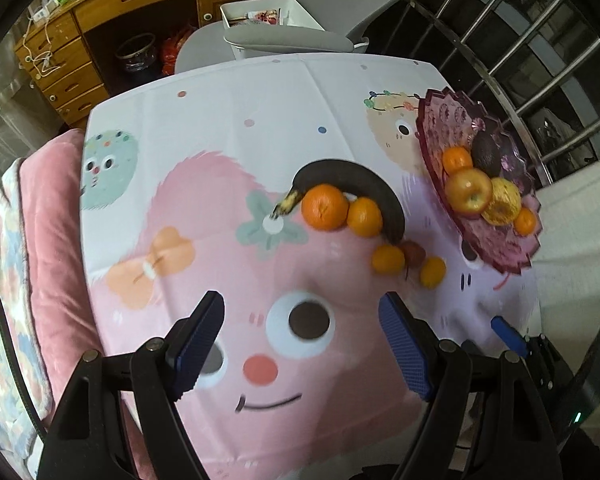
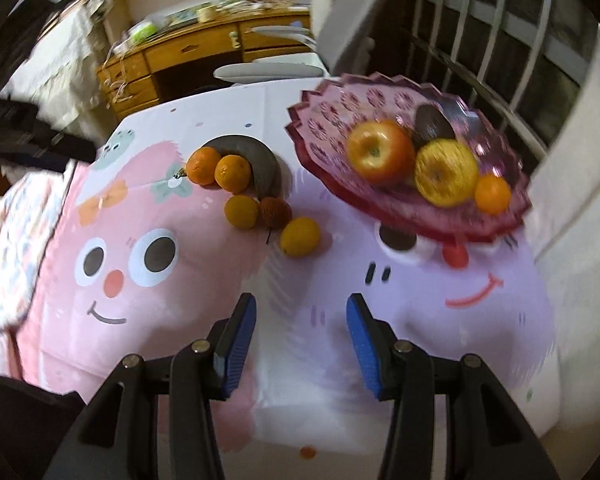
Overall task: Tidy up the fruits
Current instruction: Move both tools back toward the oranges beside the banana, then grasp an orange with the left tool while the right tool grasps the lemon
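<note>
A purple glass fruit plate stands at the table's right and holds an apple, a yellow fruit, a dark avocado and small oranges. On the cloth lie a blackened banana, two oranges against it, a lychee and two small oranges. My left gripper is open and empty above the cloth, short of the fruit. My right gripper is open and empty; its blue fingertip shows in the left wrist view.
The table carries a cartoon tablecloth. A pink cushioned seat is at the left. A grey chair and a wooden desk with drawers stand behind the table. A metal window grille is at the right.
</note>
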`<state>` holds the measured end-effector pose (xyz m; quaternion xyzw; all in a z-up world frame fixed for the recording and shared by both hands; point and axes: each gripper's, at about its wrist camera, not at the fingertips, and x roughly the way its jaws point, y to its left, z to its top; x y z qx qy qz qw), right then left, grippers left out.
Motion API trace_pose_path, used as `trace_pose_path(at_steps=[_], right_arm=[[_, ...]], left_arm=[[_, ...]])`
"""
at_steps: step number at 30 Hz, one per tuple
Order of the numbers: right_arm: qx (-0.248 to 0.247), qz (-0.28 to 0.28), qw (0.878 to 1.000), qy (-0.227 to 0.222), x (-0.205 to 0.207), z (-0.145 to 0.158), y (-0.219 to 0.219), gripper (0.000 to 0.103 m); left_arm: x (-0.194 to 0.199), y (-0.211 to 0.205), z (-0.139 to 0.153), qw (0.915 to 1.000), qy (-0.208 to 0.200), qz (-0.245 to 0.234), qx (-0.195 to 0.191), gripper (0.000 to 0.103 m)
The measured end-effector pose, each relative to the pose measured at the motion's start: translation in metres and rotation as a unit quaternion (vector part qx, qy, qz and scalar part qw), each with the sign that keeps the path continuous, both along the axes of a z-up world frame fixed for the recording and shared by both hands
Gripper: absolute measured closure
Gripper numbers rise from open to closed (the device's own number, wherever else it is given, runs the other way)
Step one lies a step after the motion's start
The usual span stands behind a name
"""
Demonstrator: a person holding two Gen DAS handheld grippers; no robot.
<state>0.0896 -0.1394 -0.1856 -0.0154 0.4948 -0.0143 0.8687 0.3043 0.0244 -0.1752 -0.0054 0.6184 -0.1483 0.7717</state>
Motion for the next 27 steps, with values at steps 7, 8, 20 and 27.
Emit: trace_pose_path(at_steps=[7, 8, 20, 27], right_arm=[[-0.033, 0.039, 0.999, -0.01, 0.022, -0.015, 0.005, 0.056], [-0.032, 0.043, 0.998, -0.012, 0.025, -0.017, 0.005, 0.056], [-0.029, 0.047, 0.998, -0.02, 0.051, -0.043, 0.002, 0.056], [-0.017, 0.044, 0.999, -0.012, 0.057, -0.054, 0.001, 0.06]], left_arm=[[0.035, -0.023, -0.037, 0.9997, 0.02, 0.005, -0.013, 0.025], [0.038, -0.025, -0.041, 0.9996, 0.021, 0.009, -0.018, 0.025], [0.066, -0.025, -0.095, 0.9937, 0.035, 0.069, -0.081, 0.038], [0.071, -0.027, -0.112, 0.9905, 0.029, 0.084, -0.105, 0.039]])
